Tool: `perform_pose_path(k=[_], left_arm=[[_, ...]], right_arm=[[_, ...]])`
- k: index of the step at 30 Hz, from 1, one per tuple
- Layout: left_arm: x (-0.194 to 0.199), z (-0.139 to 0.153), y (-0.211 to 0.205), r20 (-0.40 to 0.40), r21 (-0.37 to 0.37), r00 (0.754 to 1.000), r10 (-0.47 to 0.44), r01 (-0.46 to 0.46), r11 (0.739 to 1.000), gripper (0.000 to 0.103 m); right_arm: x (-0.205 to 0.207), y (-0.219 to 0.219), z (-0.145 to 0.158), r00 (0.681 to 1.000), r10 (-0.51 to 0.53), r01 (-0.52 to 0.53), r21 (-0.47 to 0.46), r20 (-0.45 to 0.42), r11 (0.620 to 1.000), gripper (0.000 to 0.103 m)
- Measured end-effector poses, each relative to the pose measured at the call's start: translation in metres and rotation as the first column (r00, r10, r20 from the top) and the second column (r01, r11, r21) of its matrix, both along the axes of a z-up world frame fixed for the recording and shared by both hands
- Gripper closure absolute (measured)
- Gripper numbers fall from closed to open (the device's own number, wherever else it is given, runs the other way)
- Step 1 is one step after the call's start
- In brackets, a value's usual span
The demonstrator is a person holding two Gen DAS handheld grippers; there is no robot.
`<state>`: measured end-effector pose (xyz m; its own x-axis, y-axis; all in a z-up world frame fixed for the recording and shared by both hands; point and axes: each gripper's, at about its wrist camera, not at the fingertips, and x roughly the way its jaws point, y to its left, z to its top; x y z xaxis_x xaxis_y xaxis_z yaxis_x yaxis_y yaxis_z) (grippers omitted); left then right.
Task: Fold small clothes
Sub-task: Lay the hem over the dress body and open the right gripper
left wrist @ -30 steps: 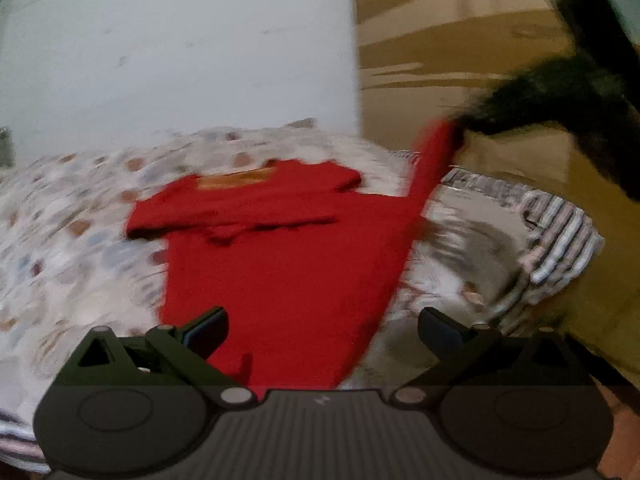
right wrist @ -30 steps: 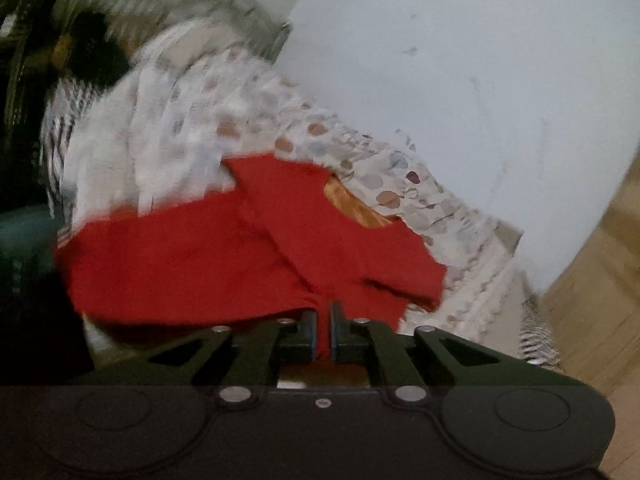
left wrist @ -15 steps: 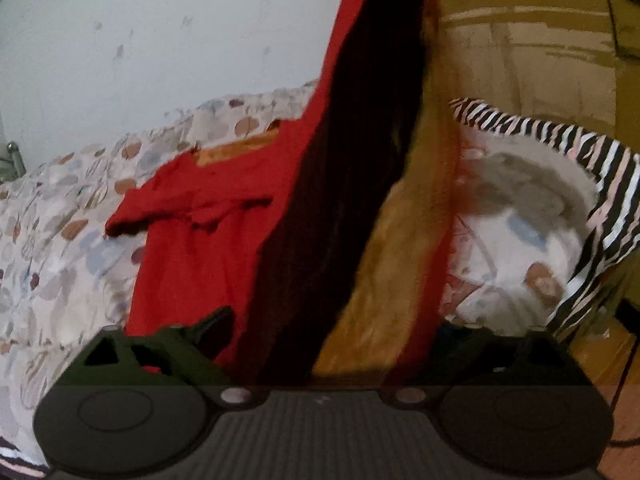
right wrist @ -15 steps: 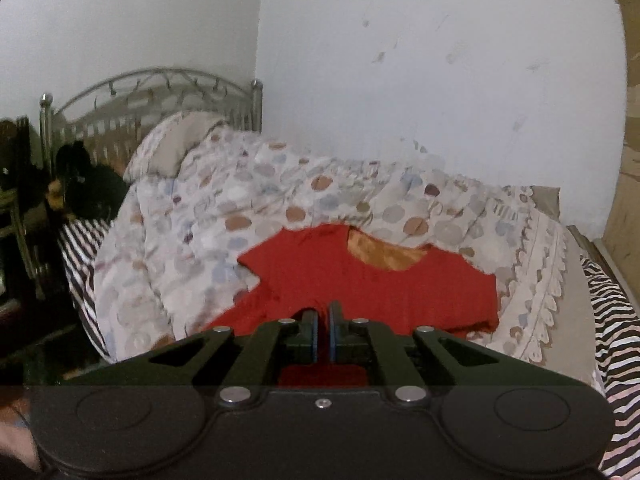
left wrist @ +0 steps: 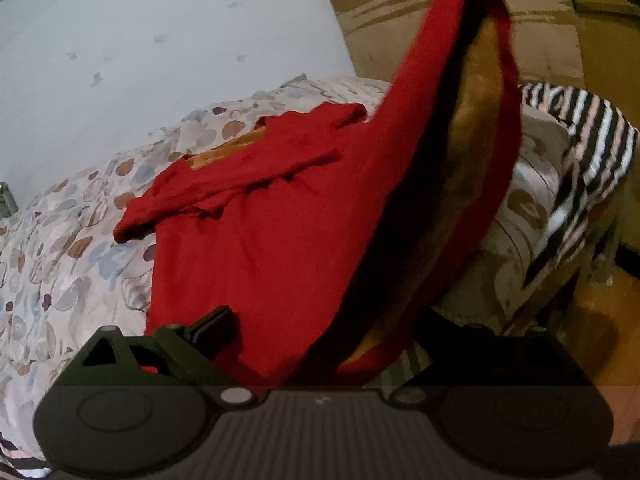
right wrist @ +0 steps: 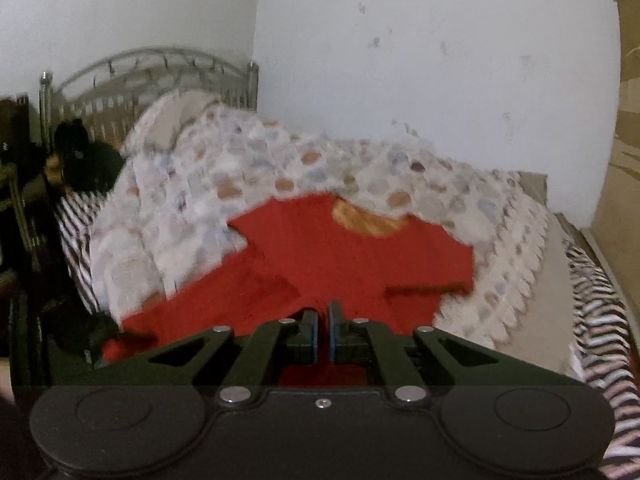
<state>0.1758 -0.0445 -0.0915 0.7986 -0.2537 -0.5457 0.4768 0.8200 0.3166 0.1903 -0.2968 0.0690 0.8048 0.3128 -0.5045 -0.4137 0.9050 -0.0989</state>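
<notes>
**Ana:** Starting with the left wrist view: the red shirt (left wrist: pixel 260 248) lies on the bed (left wrist: pixel 60 240), over a quilt printed with pebble shapes. One side of it is hauled up toward the top right, so a long flap hangs in the air and shows an orange-brown lining.

**Ben:** And the left gripper (left wrist: pixel 320 332)?

**Ana:** Its fingers stand wide apart and hold nothing. The left finger (left wrist: pixel 212 326) sits at the shirt's near edge; the right one is hidden behind the hanging flap. I'd judge it waits low to pin or catch the hem while the flap comes across.

**Ben:** How does the shirt look there?

**Ana:** One short sleeve is already turned in across the chest, with rumpled ridges along it. The collar end lies far from the camera.

**Ben:** Now the right wrist view.

**Ana:** The right gripper (right wrist: pixel 322 334) has its fingers pressed nearly together, with red cloth pinched between the blue pads. The shirt (right wrist: pixel 360 264) spreads out ahead on the quilt, neck opening farthest away, orange inside showing. The picture is blurred, so finer creases are lost.

**Ben:** Why hold it that way?

**Ana:** My guess: lifting one edge high lets the cloth swing over its other half for a lengthwise fold.
</notes>
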Motion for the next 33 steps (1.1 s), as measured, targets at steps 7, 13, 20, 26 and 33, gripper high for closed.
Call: perform_pose_path(k=[7,13,20,26,33], left_arm=[[0.004,-0.007,0.014,-0.078,0.049,0.996,-0.032,0.036,0.998,0.003],[0.005,-0.006,0.032,-0.081,0.109,0.997,-0.018,0.027,0.994,0.001],[0.011,-0.009,0.052,-0.102,0.142,0.995,0.023,-0.008,0.99,0.001],[0.003,-0.008,0.058,-0.093,0.161,0.996,-0.004,0.019,0.987,0.001],[-0.005,0.004,0.059,-0.078,0.083,0.997,-0.001,0.007,0.997,0.0]], right_arm=[[-0.037,-0.018,-0.057,0.997,-0.013,-0.002,-0.211,-0.071,0.977,0.083],[-0.056,-0.011,-0.113,0.996,0.031,-0.066,-0.453,-0.083,0.889,0.039],[-0.07,0.008,-0.165,0.98,0.194,-0.166,-0.7,-0.04,0.695,0.021],[-0.078,0.026,-0.221,0.934,0.348,-0.074,-0.907,0.083,0.414,0.026],[-0.08,0.025,-0.21,0.915,0.401,-0.147,-0.901,0.033,0.409,0.091]])
